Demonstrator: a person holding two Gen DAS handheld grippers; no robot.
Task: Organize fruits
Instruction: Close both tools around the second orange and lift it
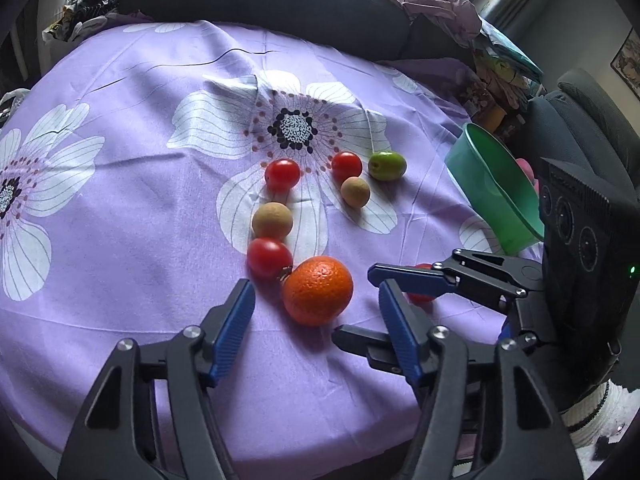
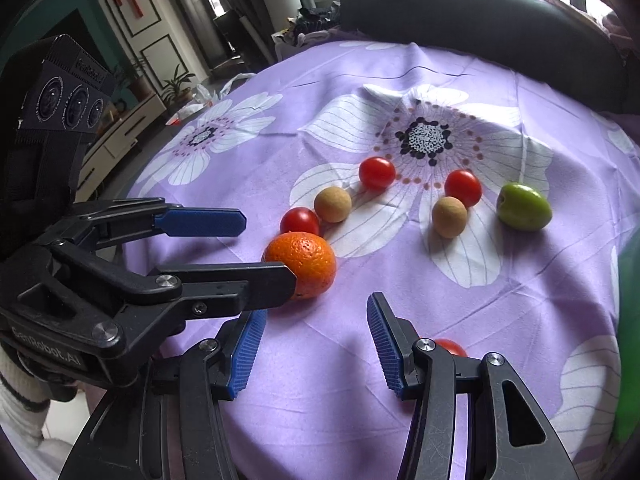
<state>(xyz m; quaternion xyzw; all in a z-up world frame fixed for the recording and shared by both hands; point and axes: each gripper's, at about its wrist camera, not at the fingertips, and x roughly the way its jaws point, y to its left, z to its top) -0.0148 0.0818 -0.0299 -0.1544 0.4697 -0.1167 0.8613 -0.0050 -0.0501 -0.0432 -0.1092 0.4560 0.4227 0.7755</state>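
L gripper sits low centre of its own view, jaws about half-wide, the orange between the tips but pads not pressing on it yet, so nothing held. In the R wrist view the L gripper's dark finger crosses in front of the orange's left side; can't tell if it touches.

R gripper at bottom centre of its view, jaws narrow-to-mid, nothing between the pads. One cherry tomato peeks out just behind its right finger.

Step in hand, by my read: L grabs the orange w/ a view to the green bowl, right edge of the L view, tilted on its side.
- Centre pads on the orange's widest part before squeezing; it's round and will roll off the purple cloth if pinched off-centre.
- Tomato touches the orange at upper left; approach so the left pad slips between, not onto it.
- Close gently, peel dents.

View diffs: L view shows the bowl whole; R view has only a green blur at right edge. R view shows the green fruit and both tan fruits more clearly, plus the L gripper from the side.
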